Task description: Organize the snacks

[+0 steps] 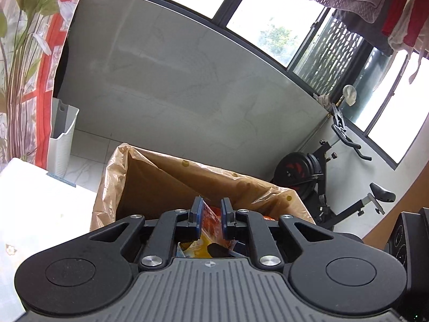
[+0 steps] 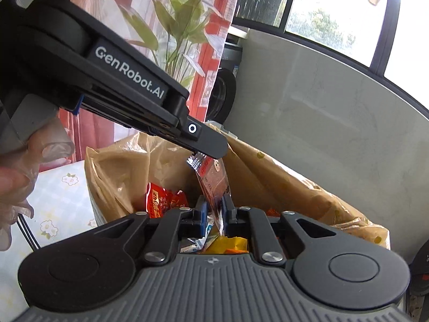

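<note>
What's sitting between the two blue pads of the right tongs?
A clear snack packet with red print stands between the pads of the right tongs, above the open bag of snacks. The right wrist view shows it.

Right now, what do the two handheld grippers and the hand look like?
Both grippers are matte black with blue pads on the fingers, silver pivot screws and a ribbed grey top plate. The left gripper's side reads "GenRobot.AI" in white. The hand wears a clear disposable glove.
</note>
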Available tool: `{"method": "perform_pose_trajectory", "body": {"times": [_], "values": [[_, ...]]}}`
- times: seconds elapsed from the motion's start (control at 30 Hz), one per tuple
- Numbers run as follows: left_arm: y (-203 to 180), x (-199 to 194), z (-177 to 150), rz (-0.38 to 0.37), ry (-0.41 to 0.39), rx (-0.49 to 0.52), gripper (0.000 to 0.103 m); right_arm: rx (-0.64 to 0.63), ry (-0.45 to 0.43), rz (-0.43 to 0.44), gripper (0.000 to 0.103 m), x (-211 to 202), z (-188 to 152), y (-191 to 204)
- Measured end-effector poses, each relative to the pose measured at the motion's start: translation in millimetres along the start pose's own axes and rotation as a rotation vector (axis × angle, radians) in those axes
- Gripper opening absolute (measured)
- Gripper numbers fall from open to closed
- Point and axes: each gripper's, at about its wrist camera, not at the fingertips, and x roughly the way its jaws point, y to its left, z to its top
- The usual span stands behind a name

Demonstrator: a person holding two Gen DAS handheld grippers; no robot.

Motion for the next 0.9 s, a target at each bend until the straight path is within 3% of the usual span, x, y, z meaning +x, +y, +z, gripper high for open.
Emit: {"method": "perform_pose_trajectory", "body": {"times": [0.03, 0.07, 0.1, 0.2, 0.27, 0.4, 0.5, 0.9], "values": [[1, -1, 1, 0.023, -0.003, 0.002, 0.036, 0.022, 0.022, -0.009, 0.013, 4, 0, -3], [1, -5, 1, 0.035, -0.009, 0.007, 0.052, 0.048, 0.04, -0.018, 0.013, 7, 0, -6], [0, -11, 2, 0.042, -0.019, 0.019, 0.058, 0.074, 0.049, -0.023, 0.015, 9, 0, -9], [-5, -21, 7, 0.08, -0.03, 0.072, 0.063, 0.15, 0.05, -0.043, 0.036, 2, -2, -21], [-9, -26, 13, 0.107, -0.041, 0.102, 0.067, 0.167, 0.05, -0.056, 0.044, -3, -2, -24], [-23, -45, 20, 0.151, -0.078, 0.166, 0.084, 0.235, 0.033, -0.067, 0.065, -19, 2, -31], [-35, -59, 23, 0.181, -0.102, 0.215, 0.088, 0.285, 0.01, -0.065, 0.082, -36, 4, -34], [-73, -109, 21, 0.297, -0.16, 0.321, 0.095, 0.439, -0.084, -0.122, 0.095, -113, 7, -45]]}}
